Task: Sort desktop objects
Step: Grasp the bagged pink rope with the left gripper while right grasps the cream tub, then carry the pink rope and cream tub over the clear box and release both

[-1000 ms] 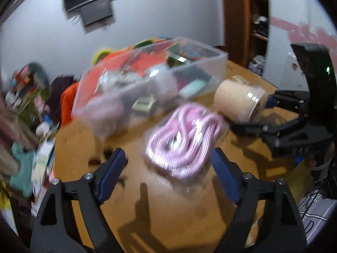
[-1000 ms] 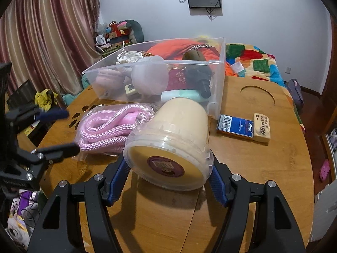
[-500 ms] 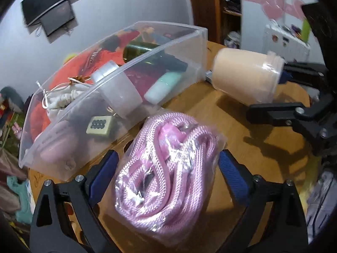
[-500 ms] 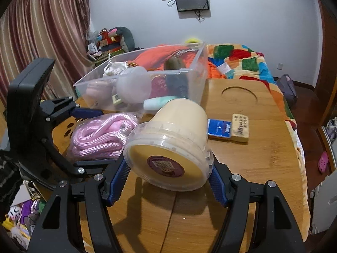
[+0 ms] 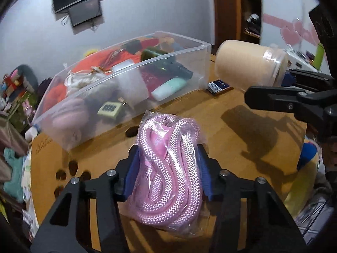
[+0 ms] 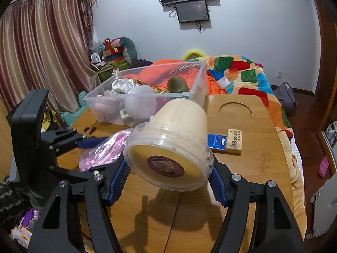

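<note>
Left gripper: its jaws are closing on the bagged pink rope, with the blue pads against both sides of the bag, so the rope is pinched between them.
Bagged pink rope: a coil of braided pink rope in a clear plastic bag, lying on the wooden table in front of the bin and just apart from its near wall. In the right wrist view its end shows behind the tub.
Clear plastic bin: stands on the far side of the table and is crowded. Inside are orange cloth, a white cord bundle, a dark green bottle, a mint green tube, a translucent white cup and a small keypad-like item against the near wall.
Blue box: lies flat on the table to the right of the bin, touching a tan eraser on its right side.
Right gripper: clamped on the cream tub, with the blue pads pressing both sides near the lid.
Cream tub: a clear plastic tub of cream-coloured contents, held clear of the table and tilted on its side, its labelled lid facing the right wrist camera. Its shadow falls on the wood below.
Table: round-edged wood, with a circular recess near its far right.
</note>
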Demonstrator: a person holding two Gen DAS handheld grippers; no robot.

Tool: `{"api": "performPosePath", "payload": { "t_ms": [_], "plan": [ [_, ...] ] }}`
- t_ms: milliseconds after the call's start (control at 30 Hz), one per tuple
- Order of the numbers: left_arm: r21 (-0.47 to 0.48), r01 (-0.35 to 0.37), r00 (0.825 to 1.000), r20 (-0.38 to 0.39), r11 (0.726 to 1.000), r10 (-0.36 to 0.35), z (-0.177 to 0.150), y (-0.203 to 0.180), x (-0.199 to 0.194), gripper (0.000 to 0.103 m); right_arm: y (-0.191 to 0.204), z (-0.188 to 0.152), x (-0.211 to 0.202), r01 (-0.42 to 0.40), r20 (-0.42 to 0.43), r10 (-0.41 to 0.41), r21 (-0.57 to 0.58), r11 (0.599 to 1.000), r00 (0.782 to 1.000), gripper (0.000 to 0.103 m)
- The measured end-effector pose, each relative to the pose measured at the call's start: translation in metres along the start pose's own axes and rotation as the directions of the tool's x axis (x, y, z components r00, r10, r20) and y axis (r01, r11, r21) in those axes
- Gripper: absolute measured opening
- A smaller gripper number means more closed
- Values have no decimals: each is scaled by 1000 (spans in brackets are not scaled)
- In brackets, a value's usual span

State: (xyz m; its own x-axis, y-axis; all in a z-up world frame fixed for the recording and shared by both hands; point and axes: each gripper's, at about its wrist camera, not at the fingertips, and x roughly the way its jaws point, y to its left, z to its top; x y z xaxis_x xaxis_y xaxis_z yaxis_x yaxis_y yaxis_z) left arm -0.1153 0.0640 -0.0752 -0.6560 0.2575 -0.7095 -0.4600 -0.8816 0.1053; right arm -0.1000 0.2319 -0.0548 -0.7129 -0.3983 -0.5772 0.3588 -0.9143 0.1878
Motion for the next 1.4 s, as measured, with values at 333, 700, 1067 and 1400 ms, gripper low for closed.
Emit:
{"api": "performPosePath", "payload": {
  "t_ms": [333, 700, 1067, 1400],
  "plan": [
    [-213, -69, 995, 55, 975, 83, -20, 37, -41, 44, 10, 3, -13, -14, 25, 14, -14, 1000, 1000, 65],
    [-300, -139, 974, 131, 944, 185, -22, 59, -76, 44, 17, 16, -23, 9, 40, -7, -72, 997, 999, 65],
    [-387, -159, 929, 252, 908, 270, 13, 83, -107, 44, 18, 46, -19, 2, 63, 5, -109, 994, 998, 65],
    [-387, -135, 924, 284, 912, 257, 56, 108, -95, 44, 12, 76, 9, 9, 65, -2, -105, 994, 998, 65]
  ]
}}
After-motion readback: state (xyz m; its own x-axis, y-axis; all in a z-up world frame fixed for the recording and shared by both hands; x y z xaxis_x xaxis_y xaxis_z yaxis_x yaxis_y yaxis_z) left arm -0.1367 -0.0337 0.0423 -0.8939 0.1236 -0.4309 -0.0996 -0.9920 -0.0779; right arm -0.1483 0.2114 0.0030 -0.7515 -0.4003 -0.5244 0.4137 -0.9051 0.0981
